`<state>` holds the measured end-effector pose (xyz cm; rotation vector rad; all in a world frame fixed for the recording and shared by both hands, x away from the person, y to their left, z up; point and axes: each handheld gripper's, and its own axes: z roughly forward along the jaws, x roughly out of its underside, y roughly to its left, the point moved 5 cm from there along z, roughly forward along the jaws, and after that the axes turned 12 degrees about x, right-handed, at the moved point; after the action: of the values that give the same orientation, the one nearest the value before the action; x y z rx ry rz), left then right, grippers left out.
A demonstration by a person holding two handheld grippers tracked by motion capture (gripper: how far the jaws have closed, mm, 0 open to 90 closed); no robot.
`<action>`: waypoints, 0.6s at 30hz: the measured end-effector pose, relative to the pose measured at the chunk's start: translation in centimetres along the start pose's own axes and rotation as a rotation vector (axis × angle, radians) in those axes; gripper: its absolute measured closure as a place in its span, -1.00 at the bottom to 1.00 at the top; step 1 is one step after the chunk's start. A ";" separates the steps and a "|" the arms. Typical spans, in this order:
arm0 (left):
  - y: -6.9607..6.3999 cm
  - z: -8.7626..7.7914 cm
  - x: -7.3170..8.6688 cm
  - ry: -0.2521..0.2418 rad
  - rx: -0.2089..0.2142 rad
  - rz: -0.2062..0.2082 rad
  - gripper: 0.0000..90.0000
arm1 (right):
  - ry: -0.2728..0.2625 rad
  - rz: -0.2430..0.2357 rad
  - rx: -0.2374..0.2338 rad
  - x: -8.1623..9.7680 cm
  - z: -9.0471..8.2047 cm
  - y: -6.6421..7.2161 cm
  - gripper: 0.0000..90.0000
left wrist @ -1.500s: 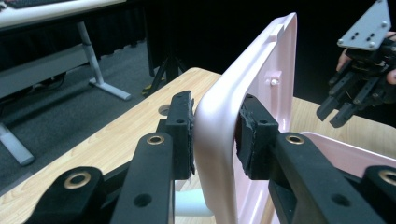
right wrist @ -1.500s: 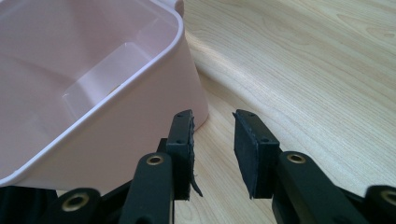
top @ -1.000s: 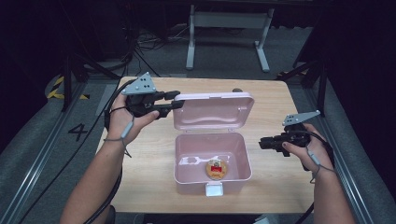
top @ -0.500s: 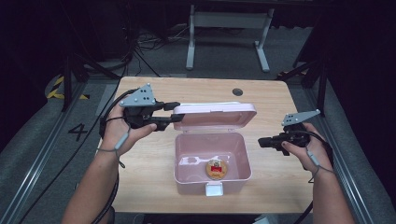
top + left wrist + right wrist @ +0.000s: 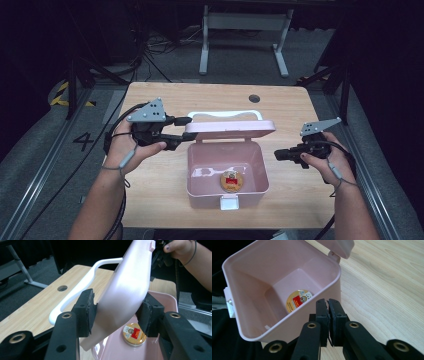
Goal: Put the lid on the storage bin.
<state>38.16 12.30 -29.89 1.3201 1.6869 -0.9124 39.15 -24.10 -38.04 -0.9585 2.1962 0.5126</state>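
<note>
We are pinching the lid (image 5: 125, 287) between the left gripper (image 5: 181, 131)'s jaws, half-lowered over the pink box (image 5: 227, 187) below it. The right gripper (image 5: 328, 315), pressed together and empty, is waiting beside the box. Closing remains; latching too.

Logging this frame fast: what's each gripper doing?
Left gripper: shut on the pink box lid.
Right gripper: shut, holding nothing.

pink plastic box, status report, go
Left hand-held gripper clamped on pink plastic lid, half raised. Right hand-held gripper shut, empty, beside pink plastic box. Round gold tin inside. Nothing blocking.
</note>
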 end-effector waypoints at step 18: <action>-1.2 0.0 0.8 0.061 0.016 0.015 0.03 | -0.217 -0.026 -0.028 -2.5 -1.9 2.6 1.00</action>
<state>36.82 12.37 -30.55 1.3814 1.7169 -0.8868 37.61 -22.24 -34.69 -0.9004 1.9849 0.6071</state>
